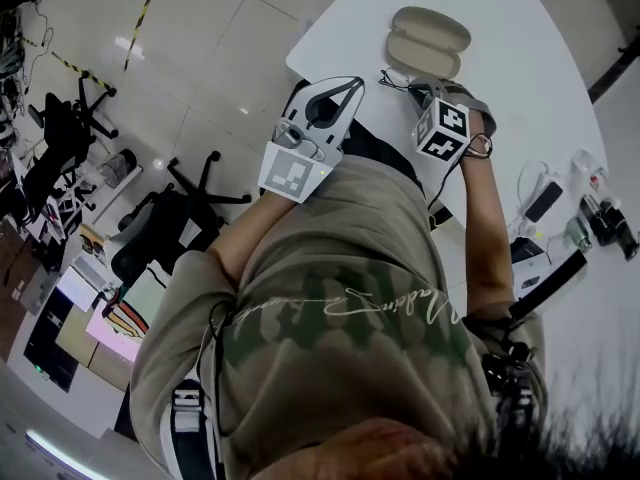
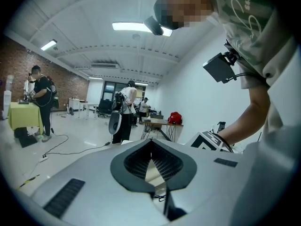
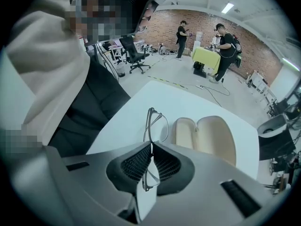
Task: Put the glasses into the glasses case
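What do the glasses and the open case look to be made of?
The thin dark-framed glasses in the right gripper look like slim metal wire with clear lenses. The open beige oval case looks like a rigid moulded shell with a matte, smooth lining; leatherette or plastic, unclear.

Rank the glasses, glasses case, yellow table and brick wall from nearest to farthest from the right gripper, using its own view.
1. glasses, held by the right gripper, between its tongs.
2. glasses case, open, just beyond to the right.
3. yellow table, far across the floor.
4. brick wall, behind it.
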Demonstrator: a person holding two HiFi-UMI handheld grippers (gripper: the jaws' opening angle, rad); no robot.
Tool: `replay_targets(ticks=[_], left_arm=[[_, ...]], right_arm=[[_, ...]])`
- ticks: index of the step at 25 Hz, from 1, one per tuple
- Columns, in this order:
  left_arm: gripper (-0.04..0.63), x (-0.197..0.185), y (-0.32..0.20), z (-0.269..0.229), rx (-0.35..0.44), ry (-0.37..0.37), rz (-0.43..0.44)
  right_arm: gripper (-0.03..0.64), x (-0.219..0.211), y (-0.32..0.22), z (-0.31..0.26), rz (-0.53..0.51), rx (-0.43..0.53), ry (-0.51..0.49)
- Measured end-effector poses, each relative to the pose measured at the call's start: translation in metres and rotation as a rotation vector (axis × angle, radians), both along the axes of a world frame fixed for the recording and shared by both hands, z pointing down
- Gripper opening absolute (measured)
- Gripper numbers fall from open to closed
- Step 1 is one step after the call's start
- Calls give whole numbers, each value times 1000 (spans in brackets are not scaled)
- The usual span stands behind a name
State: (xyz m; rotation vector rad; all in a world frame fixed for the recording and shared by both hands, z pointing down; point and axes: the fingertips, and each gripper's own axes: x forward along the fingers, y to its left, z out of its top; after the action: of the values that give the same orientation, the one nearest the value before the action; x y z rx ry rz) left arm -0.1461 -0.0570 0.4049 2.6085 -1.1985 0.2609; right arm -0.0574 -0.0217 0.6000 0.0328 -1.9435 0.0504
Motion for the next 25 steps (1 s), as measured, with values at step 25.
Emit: replay_targets(ticks=[25], left_arm=[[6,34,-42,-7,147,-12,101]], right_arm=[[28,-5,-18,-14,-4,-12,-4]])
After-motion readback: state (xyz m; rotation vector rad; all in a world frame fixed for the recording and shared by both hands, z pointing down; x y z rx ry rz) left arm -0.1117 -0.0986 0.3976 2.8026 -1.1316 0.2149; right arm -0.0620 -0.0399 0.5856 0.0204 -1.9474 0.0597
